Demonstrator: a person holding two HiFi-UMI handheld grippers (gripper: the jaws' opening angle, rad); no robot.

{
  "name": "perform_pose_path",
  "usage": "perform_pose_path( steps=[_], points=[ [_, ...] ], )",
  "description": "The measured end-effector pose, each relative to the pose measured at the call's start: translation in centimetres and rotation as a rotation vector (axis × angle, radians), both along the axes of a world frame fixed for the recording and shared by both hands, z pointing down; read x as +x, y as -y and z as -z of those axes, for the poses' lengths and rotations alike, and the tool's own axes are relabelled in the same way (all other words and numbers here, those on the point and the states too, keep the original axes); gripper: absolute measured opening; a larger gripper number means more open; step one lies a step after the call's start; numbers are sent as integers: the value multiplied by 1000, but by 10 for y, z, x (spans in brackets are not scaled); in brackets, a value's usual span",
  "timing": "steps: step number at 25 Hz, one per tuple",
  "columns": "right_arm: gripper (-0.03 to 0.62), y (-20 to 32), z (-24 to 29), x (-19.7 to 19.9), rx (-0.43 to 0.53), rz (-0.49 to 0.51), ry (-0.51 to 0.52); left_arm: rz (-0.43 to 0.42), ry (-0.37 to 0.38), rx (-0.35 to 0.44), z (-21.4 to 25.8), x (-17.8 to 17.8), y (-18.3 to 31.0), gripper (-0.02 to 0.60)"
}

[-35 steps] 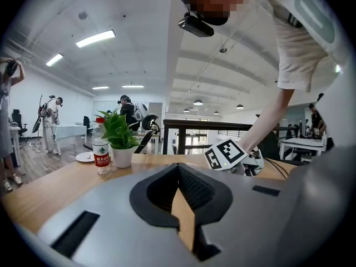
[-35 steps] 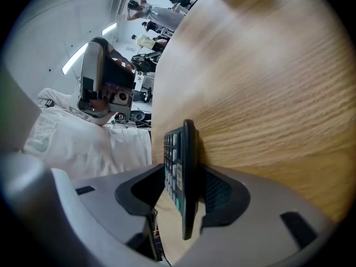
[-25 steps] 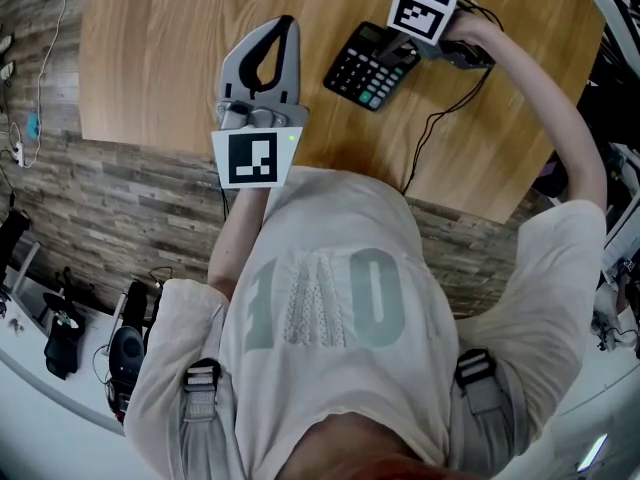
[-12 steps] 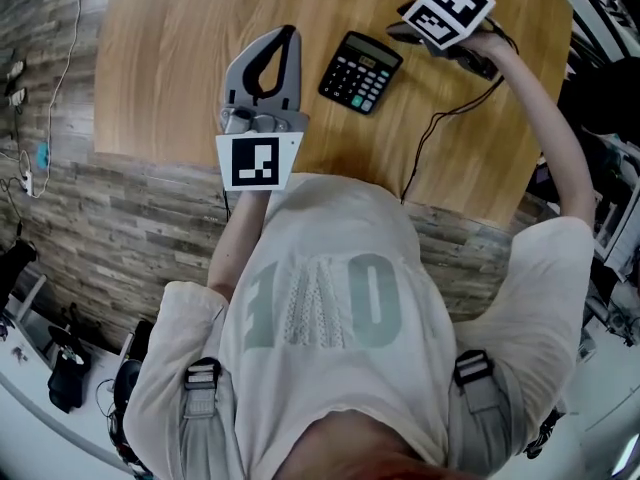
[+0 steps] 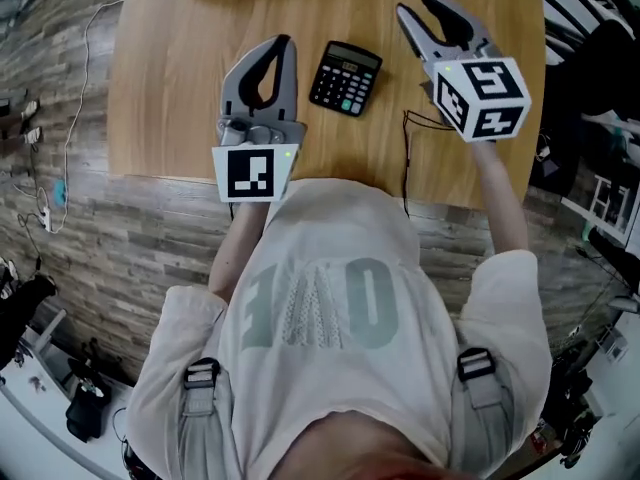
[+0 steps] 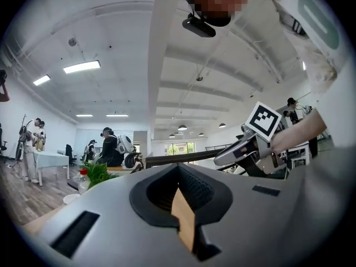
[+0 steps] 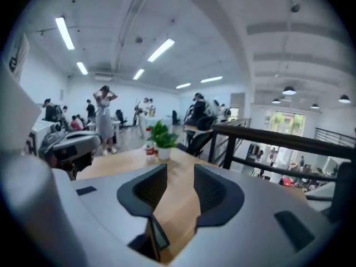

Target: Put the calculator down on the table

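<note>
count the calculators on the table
1. The black calculator lies flat, keys up, on the wooden table, right of its middle in the head view. The table's far edge is cut off there, so another could be hidden.

The calculator (image 5: 345, 77) is black. The counter (image 5: 180, 88) is light brown wood with thin lines. At 9 o'clock the floor (image 5: 140, 228) has grey-brown planks. The shirt (image 5: 330, 238) is cream with pale green numbers.

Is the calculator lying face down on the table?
No, the calculator lies on the wooden table with its keys and display facing up.
</note>
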State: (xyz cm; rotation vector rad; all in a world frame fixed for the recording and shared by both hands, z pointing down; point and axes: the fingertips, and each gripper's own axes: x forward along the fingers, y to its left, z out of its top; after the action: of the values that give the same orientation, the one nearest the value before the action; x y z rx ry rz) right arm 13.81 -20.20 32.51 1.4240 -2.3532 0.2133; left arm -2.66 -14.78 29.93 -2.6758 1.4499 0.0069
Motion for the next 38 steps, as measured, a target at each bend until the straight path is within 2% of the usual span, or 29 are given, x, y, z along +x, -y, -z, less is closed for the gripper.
perform_pose_path(
  steps=[3,6,9,14,16,20,38],
  points=[
    [144,-25,26,19,158,-179,165,-27,1,37,13,8,-6,9],
    [121,-50,39,27,270,-301,241,-37,-1,52,24,15,-13,9],
    [114,-72,44,22,348,-374,258,-59,11,78,33,21,-15,9],
    [72,-97,41,3,427,-404,239,-70,-13,90,43,26,-16,9],
    [41,-106,38,2,430,-417,245,-75,-16,97,46,28,-16,9],
    [21,-113,27,2,395,-433,251,-76,-9,98,46,29,-15,9],
    [20,-109,9,-8,313,-407,195,-53,-1,92,45,21,-12,9]
  ],
)
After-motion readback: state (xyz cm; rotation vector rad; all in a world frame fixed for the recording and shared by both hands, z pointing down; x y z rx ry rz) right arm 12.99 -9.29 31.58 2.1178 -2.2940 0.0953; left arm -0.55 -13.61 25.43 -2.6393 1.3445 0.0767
